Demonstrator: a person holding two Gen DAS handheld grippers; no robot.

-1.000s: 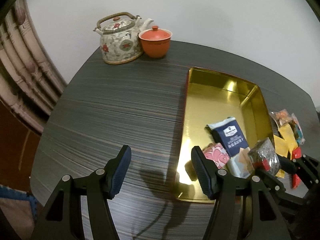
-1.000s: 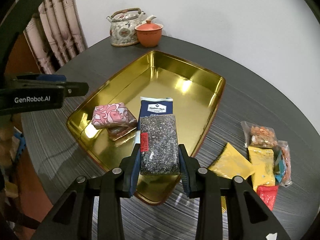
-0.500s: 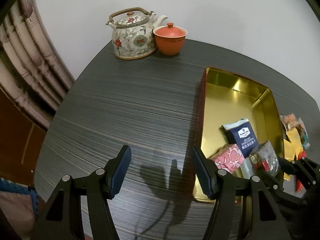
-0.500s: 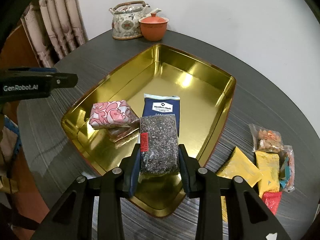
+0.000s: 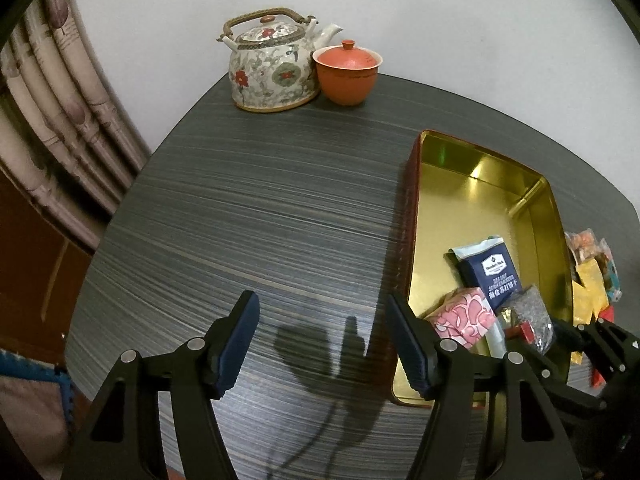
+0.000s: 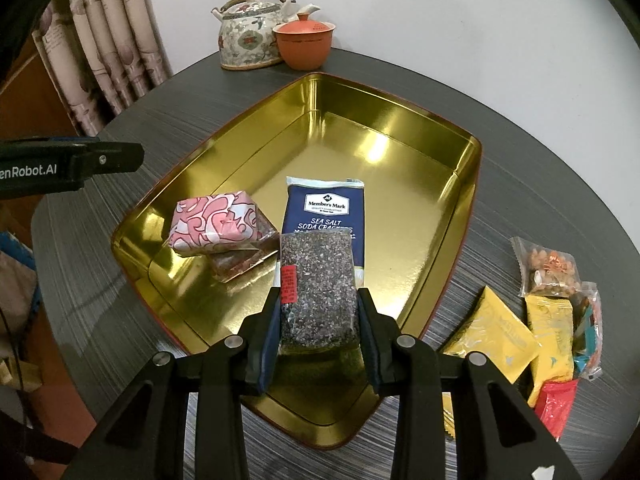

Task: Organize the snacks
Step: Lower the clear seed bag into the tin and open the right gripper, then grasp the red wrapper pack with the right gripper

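Dark table (image 6: 540,168) — one tray (image 6: 474,184), one teapot (image 6: 248,36)

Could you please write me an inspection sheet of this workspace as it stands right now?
Surface: dark wood-grain table, round-edged.
Job's things: gold tin tray holding a pink patterned packet and a navy soda cracker pack; dark speckled snack pack held over the tray; loose snack packets on the table to the tray's right.
Clutter: floral teapot and orange lidded cup at the far edge.
Grippers: right gripper jaws shut on the speckled pack; left gripper jaws opening, nothing between them, above bare table.
Cables: thin dark cord at the left edge of the right wrist view.
Surroundings: white wall, patterned curtain.
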